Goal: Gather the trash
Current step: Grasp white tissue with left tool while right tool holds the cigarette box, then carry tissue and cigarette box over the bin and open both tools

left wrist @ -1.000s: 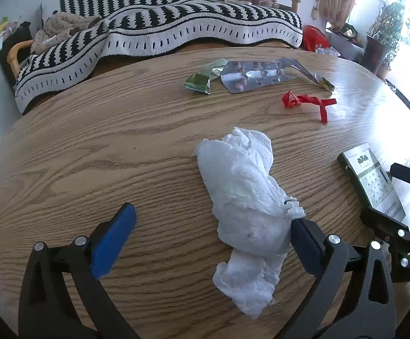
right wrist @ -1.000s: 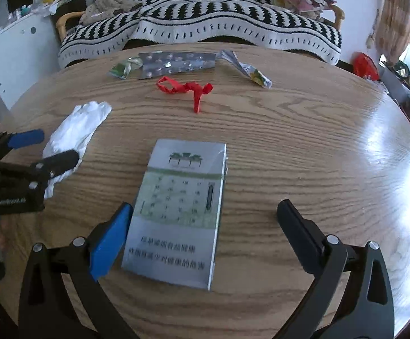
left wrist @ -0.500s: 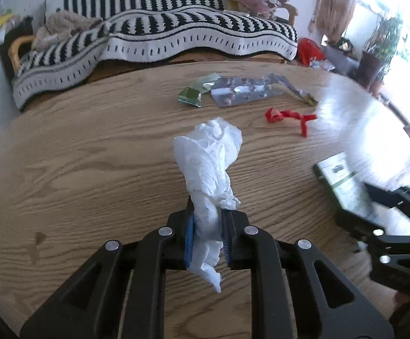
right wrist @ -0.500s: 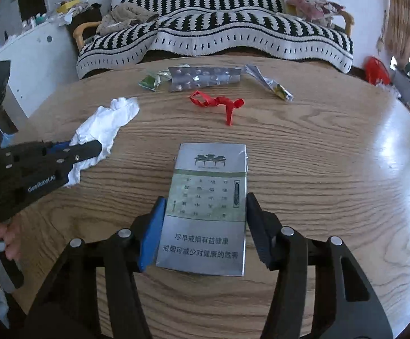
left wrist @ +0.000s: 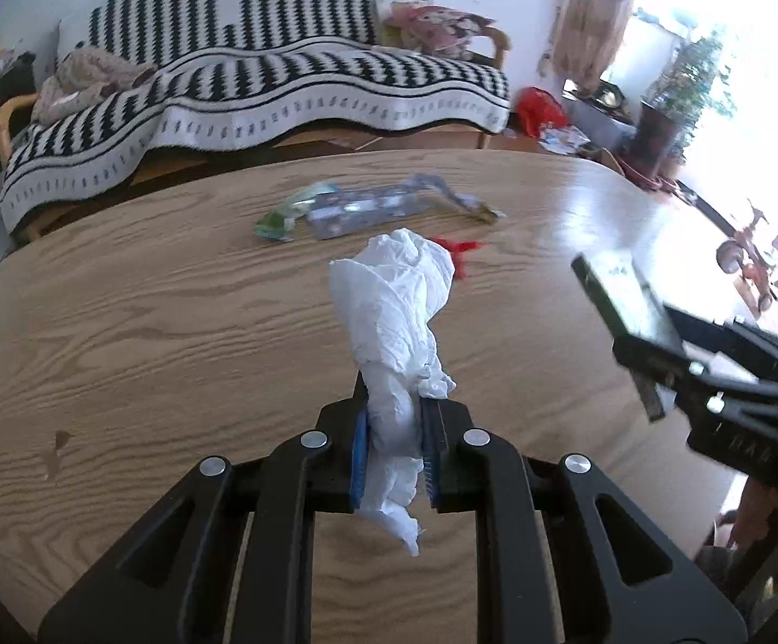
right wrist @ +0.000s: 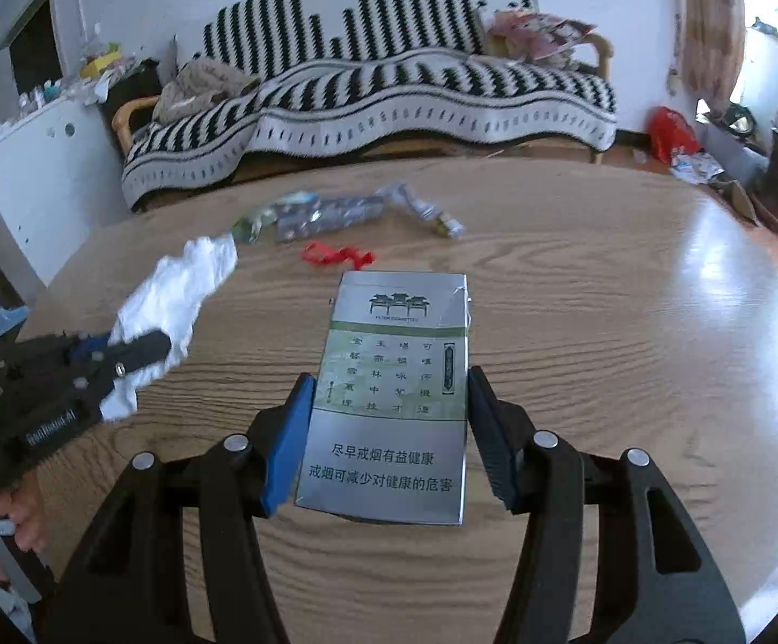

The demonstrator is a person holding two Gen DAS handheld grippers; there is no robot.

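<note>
Both grabbers are loaded and up off the table (left wrist: 120,333) now. The left gripper (left wrist: 393,448) is clamped tight on the crumpled white tissue (left wrist: 397,316), which sticks up past the fingertips with a tail hanging below. The right gripper (right wrist: 389,429) has its pads squeezing the long sides of the grey-green cigarette pack (right wrist: 394,392), held flat and clear of the wood.

Loads of open room: the near half of the surface and the whole glossy right side are bare. What's left sits bunched toward the far edge: a foil blister strip (right wrist: 324,214), a green wrapper (right wrist: 252,225) touching its left end, a twisted wrapper (right wrist: 432,212) off its right end, and a red ribbon (right wrist: 335,256) just in front.

A second ago both sets of jaws were wide open, with the tissue and pack lying on the table; since then they've snapped shut on them and lifted.
</note>
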